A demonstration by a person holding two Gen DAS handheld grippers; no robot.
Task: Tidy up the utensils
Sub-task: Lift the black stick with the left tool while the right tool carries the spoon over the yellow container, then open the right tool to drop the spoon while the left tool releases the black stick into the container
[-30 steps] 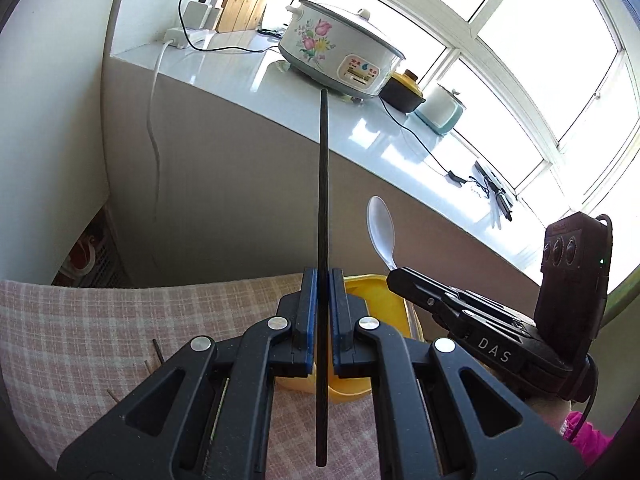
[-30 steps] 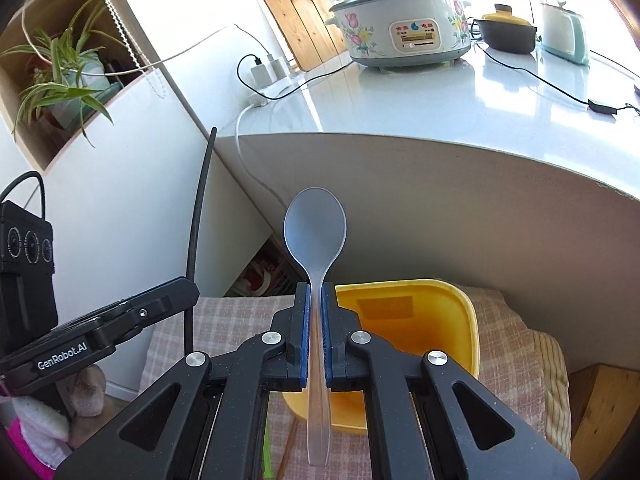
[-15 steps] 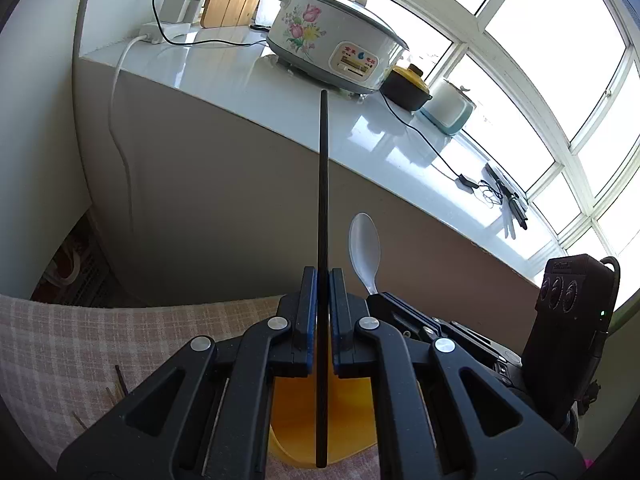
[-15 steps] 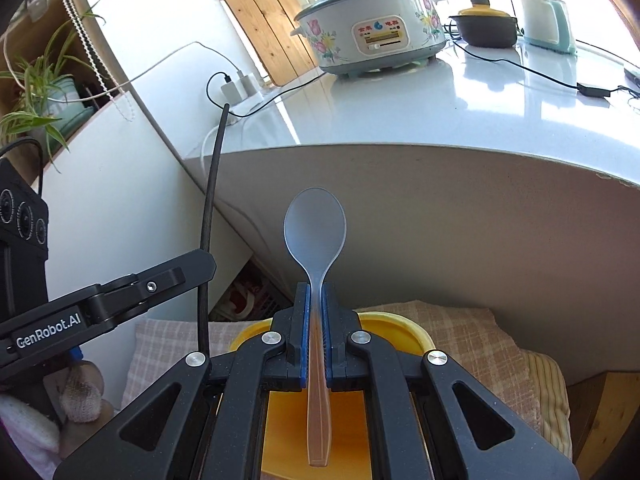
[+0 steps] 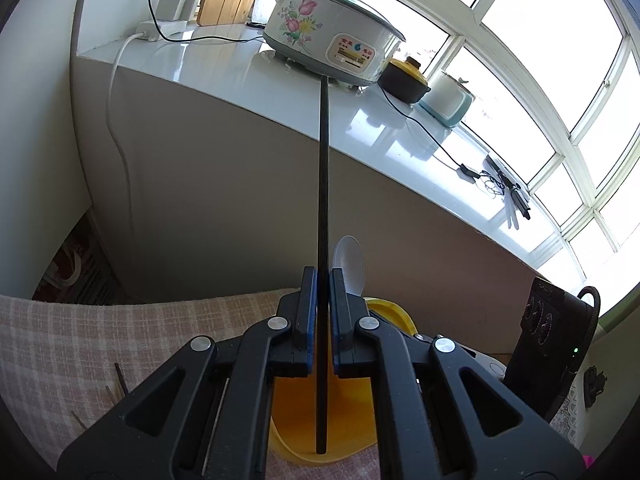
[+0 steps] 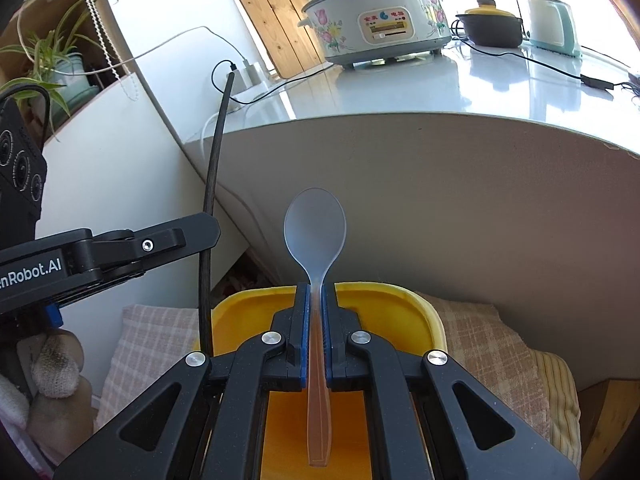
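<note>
- L claw [image 5: 322,322]: pads pressed tight on a black chopstick [image 5: 323,200], pinched abt mid-length; the stick runs straight ahead of the claw, its near end hanging over the yellow bin [image 5: 392,312] right under the claw.
- R claw [image 6: 316,332]: pinching a clear plastic spoon [image 6: 315,236] by the handle, bowl end fwd past the tips, handle end trailing back over the bin's inside.
- Bin sits directly below and just ahead of both claws, on a checked cloth [image 6: 472,328] over the table. Its inside, where visible betw the fingers, looks bare; can't see the whole floor of it.
- Progress (my read): both utensils picked up and brought over the bin, not let go yet. Left: lower in and release each.
- L of the L claw, a few thin sticks [image 5: 120,378] lie on the cloth; can't tell if more chopsticks. If so, more to collect.
- Beyond the claws: grey wall under a white counter [image 6: 440,92] w/ floral cooker [image 6: 380,20], dark pot, kettle, cables. Not part of the job, I'd say.
</note>
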